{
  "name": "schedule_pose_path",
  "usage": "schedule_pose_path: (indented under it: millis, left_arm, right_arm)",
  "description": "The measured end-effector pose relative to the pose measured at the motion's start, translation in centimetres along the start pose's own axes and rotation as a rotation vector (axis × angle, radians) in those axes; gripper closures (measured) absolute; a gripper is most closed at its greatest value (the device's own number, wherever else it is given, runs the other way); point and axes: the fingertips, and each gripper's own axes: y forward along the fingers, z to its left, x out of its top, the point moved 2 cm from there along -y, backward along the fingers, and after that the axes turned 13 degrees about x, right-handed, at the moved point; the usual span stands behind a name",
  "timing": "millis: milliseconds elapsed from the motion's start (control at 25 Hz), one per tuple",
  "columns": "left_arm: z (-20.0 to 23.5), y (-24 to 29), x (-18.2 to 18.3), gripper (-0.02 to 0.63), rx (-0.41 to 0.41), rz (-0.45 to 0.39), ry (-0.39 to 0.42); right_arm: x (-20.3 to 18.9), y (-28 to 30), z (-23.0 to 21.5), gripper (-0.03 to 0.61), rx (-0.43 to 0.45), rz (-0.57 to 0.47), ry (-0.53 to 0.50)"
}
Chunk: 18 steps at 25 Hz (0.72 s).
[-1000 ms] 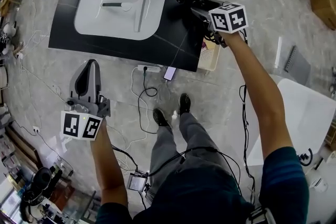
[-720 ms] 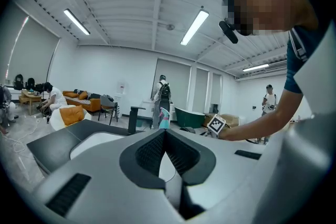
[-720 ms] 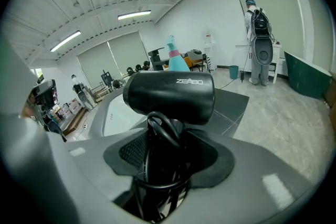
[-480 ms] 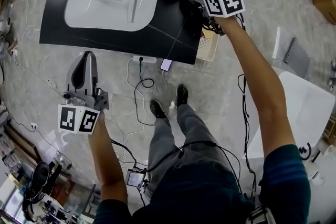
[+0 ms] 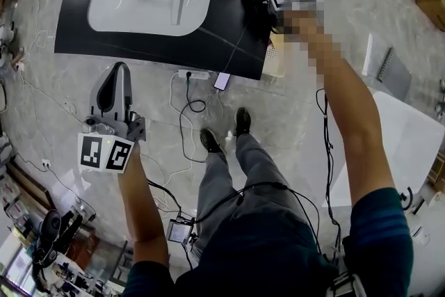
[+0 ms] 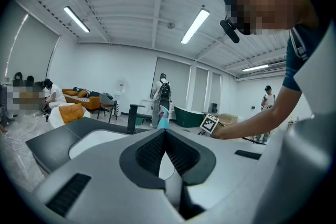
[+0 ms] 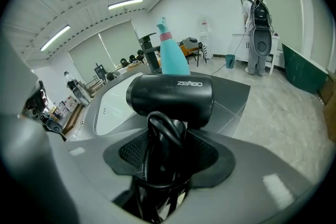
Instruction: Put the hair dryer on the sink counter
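The right gripper clamps the handle and looped cord of the black plastic hair dryer, which looks stiff, smooth and probably top-heavy; the left gripper has its jaws together, empty

— The hair dryer? Smooth black plastic with a soft satin sheen; its cord looks like glossy rubber

— And the table?

— A dark matt slab with faint pale veins. The basin is white and glossy, the floor polished grey marble-look, and the fingers have ribbed black pads
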Motion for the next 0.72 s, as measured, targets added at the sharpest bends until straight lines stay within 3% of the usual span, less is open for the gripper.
schedule_pose_path:
  millis: [360, 520, 720]
  left_arm:
    - [0.9, -2.2, 1.9, 0.609, 0.011, -0.008, 0.031]
    - [3.1, -3.2, 3.0, 0.609, 0.011, -0.019, 0.042]
    - [4.5, -6.3, 4.6, 0.609, 0.032, -0.038, 0.053]
  right_arm:
    - [-0.3, 1.1, 0.2, 0.327, -0.039, 0.101, -0.034]
    - [0.3, 1.4, 0.7, 0.308, -0.114, 0.116, -0.042]
    - [0.7, 0.4, 2.3, 0.21, -0.147, 0.105, -0.103]
